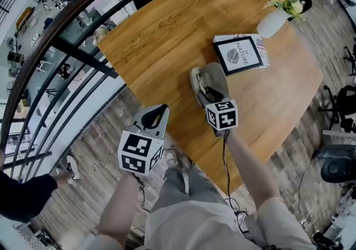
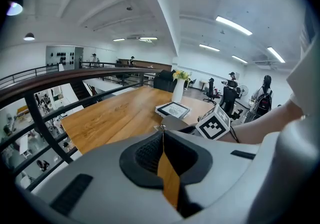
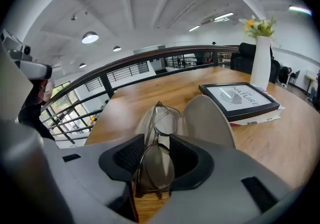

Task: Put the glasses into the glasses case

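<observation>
**A:** Which hand has the glasses?

**B:** The right tongs [image 3: 152, 158]. They're clenched on the glasses [image 3: 164, 120], with the near lens pinched edge-on between the pads. That leaves the far lens sticking out ahead, free to go in first.

**A:** And the left tongs?

**B:** The left tongs [image 2: 163, 155] are pressed together with nothing in them, held back by the near edge of the tabletop [image 1: 167, 32]. I'd say they're just keeping out of the way, since one hand is enough for this.

**A:** Where are the glasses relative to the case?

**B:** Right at it. The glasses case [image 3: 207, 118] lies open on the tabletop, with the lid thrown back to the right and the tray on the left, and the far lens hangs over the tray. I can't tell whether the frame already touches the lining.

**A:** So how far along is it?

**B:** Close to done, by my reckoning. The glasses need laying flat in the tray and letting go.

**A:** Any risk?

**B:** They're held on edge, so they could tip or catch on the rim unless they're turned flat first.

**A:** What's beyond the case?

**B:** Just past it lies a framed print [image 3: 240, 99]. Further on there's a white vase [image 3: 261, 63] of flowers, well apart from the work. A railing [image 3: 150, 54] curves round the far side.
</observation>
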A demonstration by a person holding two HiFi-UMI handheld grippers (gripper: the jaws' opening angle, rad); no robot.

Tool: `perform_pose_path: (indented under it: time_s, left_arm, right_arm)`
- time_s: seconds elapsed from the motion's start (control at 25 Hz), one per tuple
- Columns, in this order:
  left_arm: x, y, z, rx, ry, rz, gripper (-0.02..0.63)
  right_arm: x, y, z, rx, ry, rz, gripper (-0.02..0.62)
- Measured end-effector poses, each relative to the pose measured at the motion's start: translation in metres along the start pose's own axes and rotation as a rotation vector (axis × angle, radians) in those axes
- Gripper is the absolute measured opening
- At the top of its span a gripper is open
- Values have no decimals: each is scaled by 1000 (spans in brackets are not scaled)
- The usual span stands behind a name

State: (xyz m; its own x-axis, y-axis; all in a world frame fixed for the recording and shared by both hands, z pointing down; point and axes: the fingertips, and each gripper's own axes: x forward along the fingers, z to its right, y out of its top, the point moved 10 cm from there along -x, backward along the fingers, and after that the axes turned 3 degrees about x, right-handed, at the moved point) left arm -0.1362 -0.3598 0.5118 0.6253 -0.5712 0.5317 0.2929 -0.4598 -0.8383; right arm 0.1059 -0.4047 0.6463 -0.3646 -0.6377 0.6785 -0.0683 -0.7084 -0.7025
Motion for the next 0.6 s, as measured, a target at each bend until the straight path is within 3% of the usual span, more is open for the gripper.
perform_pose_path:
  time_s: [0.12,0.44,0.6]
  left_arm:
    - [0,-10,1,-15,2,-19,21]
    - [-11,-13,7,-16,9,-11,21]
    - [-26,0,5,1,36,25,21]
  right_arm:
    - [7,-2,4,0,-2,-4,139]
    - [-3,10,5,-6,6,8,140]
    - [-37,32,-5,-32,32,77,138]
